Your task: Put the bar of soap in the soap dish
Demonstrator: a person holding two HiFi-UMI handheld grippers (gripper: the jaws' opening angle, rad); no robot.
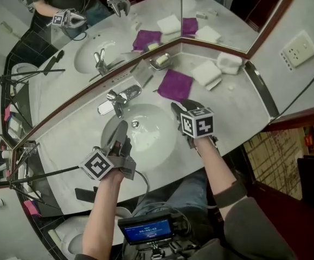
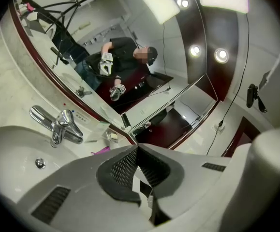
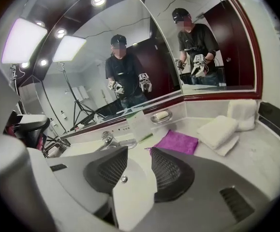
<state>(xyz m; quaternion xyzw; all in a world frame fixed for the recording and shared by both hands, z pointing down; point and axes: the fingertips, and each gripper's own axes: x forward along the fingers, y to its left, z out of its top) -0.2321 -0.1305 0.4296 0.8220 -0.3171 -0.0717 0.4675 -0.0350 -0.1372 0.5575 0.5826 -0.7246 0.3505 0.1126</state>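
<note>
Left gripper point(image 2: 138, 151) jaws together, right gripper point(image 3: 139, 152) jaws apart

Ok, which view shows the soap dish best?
The right gripper view: the soap dish sits unblocked by the mirror, a pale bar visibly in it. The head view shows it smaller, from above; the left gripper view only as a tiny speck.

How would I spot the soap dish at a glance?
From the round sink, look past the purple cloth to the corner where the two mirrors meet. The soap dish sits there: a small shiny metal oval holding a pale bar, unlike the white towels nearby.
</note>
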